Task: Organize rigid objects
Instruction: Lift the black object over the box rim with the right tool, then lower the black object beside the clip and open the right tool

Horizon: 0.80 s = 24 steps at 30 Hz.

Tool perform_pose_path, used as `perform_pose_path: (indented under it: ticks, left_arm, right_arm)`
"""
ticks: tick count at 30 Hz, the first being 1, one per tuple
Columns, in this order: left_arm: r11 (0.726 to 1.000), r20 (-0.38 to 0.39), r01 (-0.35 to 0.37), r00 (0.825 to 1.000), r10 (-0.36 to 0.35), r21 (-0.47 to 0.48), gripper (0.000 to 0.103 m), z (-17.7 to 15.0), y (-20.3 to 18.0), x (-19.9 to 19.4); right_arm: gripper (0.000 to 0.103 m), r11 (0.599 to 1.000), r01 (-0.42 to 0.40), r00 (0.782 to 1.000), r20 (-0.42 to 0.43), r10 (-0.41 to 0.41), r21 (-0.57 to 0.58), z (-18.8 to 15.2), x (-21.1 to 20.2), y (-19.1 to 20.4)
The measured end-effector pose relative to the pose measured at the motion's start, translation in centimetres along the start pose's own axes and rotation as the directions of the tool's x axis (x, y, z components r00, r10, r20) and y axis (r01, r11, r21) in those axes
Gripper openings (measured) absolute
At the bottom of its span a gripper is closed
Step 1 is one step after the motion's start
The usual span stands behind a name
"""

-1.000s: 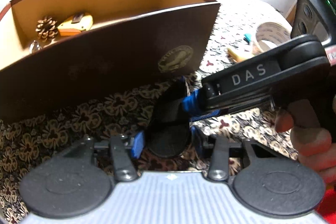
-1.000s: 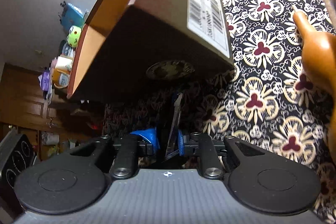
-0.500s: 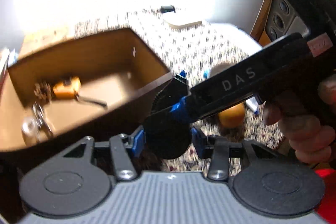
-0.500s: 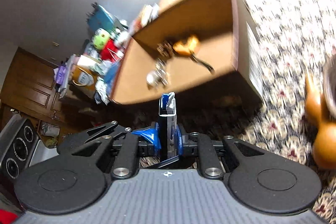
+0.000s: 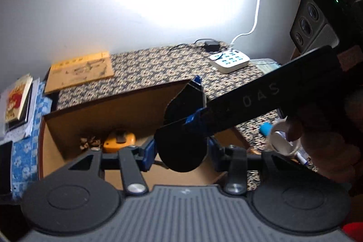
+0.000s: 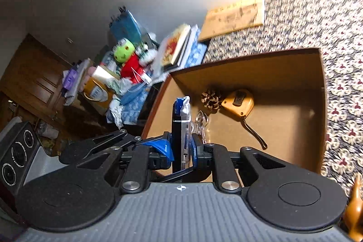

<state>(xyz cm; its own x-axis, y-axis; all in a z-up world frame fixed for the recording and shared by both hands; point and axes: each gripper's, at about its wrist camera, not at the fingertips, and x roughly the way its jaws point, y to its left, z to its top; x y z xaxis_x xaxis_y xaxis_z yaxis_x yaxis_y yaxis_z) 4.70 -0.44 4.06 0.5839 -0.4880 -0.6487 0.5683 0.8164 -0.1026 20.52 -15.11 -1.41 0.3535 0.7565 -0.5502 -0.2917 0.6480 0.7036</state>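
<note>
My right hand-held gripper (image 5: 195, 122) covers part of the dark flat thing (image 5: 181, 149) it holds, so I cannot tell what that thing is. My own gripper body hides the near side of the box (image 6: 249, 56). A brown wooden thing (image 6: 355, 214) is cut off at the picture's edge.

Open brown cardboard box (image 6: 281, 65) on patterned cloth, holding a pine cone (image 6: 211, 98), an orange tape measure (image 6: 238, 102) with dark strap and a clear glass piece (image 6: 201, 120), flat dark object (image 5: 181, 146) clamped above the box
</note>
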Motion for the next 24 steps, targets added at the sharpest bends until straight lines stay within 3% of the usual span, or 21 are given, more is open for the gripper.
perform_pose_path:
  ticks: [4, 8, 14, 17, 19, 22, 24]
  left_arm:
    - [0.998, -0.099, -0.005, 0.995, -0.002, -0.068, 0.044, -0.2, 3.4, 2.5]
    - [0.992, -0.201, -0.035, 0.980, 0.010, -0.118, 0.043, -1.1, 6.0, 5.0]
    - [0.983, -0.359, -0.096, 0.933, 0.033, -0.159, 0.043, -2.9, 8.2, 8.2]
    - [0.980, -0.390, -0.123, 0.919, 0.054, -0.155, 0.043, -3.5, 8.6, 8.6]
    - [0.976, -0.410, -0.140, 0.910, 0.060, -0.169, 0.042, -3.8, 9.2, 8.7]
    - [0.969, -0.431, -0.166, 0.900, 0.073, -0.184, 0.042, -4.2, 10.0, 9.0]
    - [0.968, -0.420, -0.161, 0.905, 0.066, -0.194, 0.044, -4.0, 10.3, 8.8]
  right_arm:
    - [0.000, 0.999, 0.049, 0.994, -0.103, -0.048, 0.004, 1.0, 4.0, -0.4]
    - [0.000, 0.997, 0.080, 0.977, -0.197, -0.081, -0.014, 1.1, 7.7, -0.6]
    - [0.000, 0.995, 0.103, 0.939, -0.327, -0.103, -0.016, 0.6, 11.9, -0.9]
    - [0.000, 0.995, 0.104, 0.930, -0.355, -0.097, 0.000, 0.4, 13.0, -1.1]
    - [0.006, 0.991, 0.130, 0.931, -0.346, -0.115, 0.020, 0.5, 13.4, -1.4]
    - [0.006, 0.983, 0.177, 0.934, -0.323, -0.152, 0.047, 0.7, 13.7, -2.3]
    - [0.006, 0.982, 0.181, 0.939, -0.307, -0.158, 0.048, 0.8, 13.4, -2.6]
